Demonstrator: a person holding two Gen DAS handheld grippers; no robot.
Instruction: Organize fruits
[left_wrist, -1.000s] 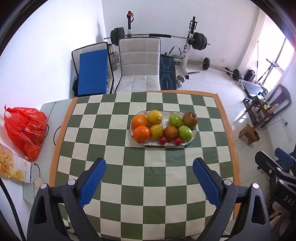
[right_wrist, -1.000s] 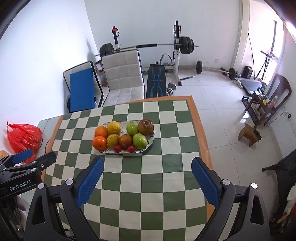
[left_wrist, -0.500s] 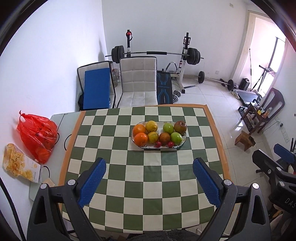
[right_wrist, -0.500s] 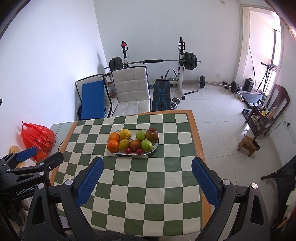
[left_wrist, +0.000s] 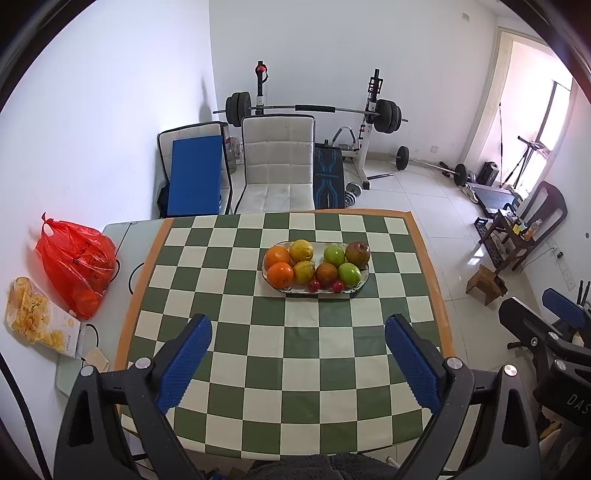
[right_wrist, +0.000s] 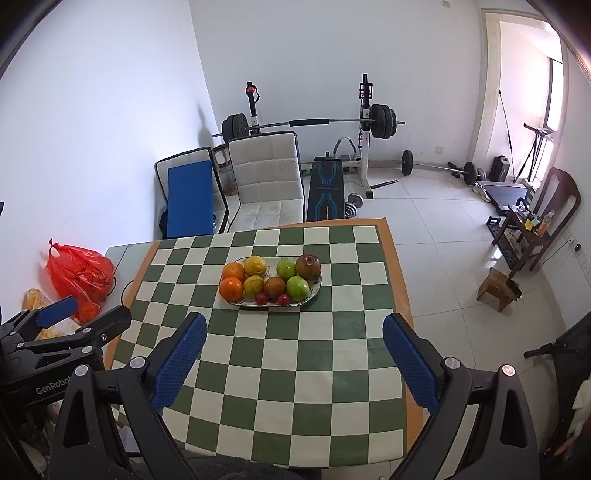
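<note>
Presently both the left gripper (left_wrist: 297, 345) and right gripper (right_wrist: 293, 341) are hovering spread and empty, and reaching into the crowded plate (left_wrist: 360, 286) is probably risking rolling the cherries (left_wrist: 314, 284) off.

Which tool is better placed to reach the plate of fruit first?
Probably the left tool: in its view the plate lies almost straight ahead between the open fingers. For the right tool, also open, the plate sits off toward its left side.

Checkered tabletop (left_wrist: 295, 350) is sitting bare right up to the fruit plate (left_wrist: 354, 290); red bag (left_wrist: 75, 264) is crowding the left edge.
</note>
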